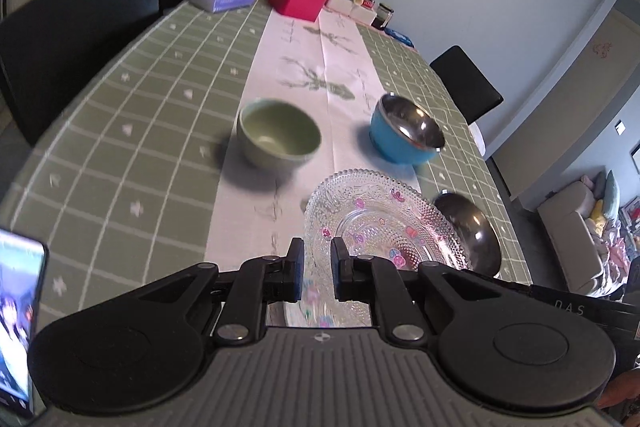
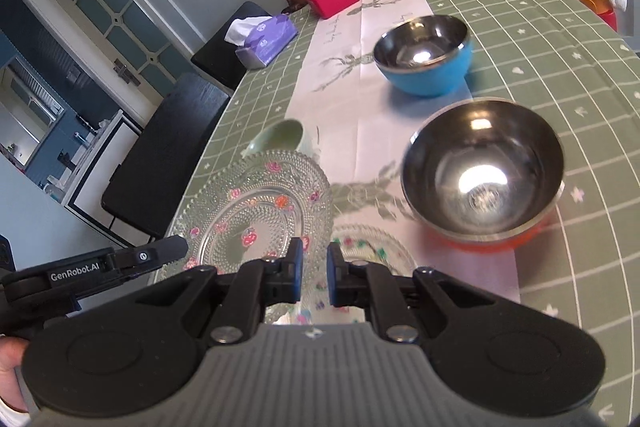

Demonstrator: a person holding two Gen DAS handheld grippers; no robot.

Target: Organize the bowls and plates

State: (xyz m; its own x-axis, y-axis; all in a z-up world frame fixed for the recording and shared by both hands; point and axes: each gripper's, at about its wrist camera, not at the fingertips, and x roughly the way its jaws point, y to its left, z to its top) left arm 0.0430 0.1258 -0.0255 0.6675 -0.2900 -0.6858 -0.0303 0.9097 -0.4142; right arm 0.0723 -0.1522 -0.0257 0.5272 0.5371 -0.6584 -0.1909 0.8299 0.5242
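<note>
While both tools work over the same corner of the green checked bench (image 2: 520, 39), the left hand-held gripper (image 1: 317, 269) has its two blue-padded fingers closed on the near rim of a beaded glass plate (image 1: 380, 223), which appears lifted and tilted, its far edge higher than the near one. From the right wrist view, that tilted plate hangs partly above a second glass plate (image 2: 372, 247) lying flat on the pale runner. The right hand-held gripper (image 2: 312, 273) sits just above that flat plate with a narrow gap between its pads; whether it pinches the rim or merely hovers, I cannot tell. A green ceramic bowl (image 1: 279, 133) stands further up the runner, a blue steel-lined bowl (image 2: 426, 55) beyond, and an orange steel-lined bowl (image 2: 484, 175) just beside the plates. The step looks like stacking one plate on the other. To do it well, level the held plate first, centre it over the flat one, lower it slowly, and let go only once the rims rest together, because glass held by one edge can slip or chip.
</note>
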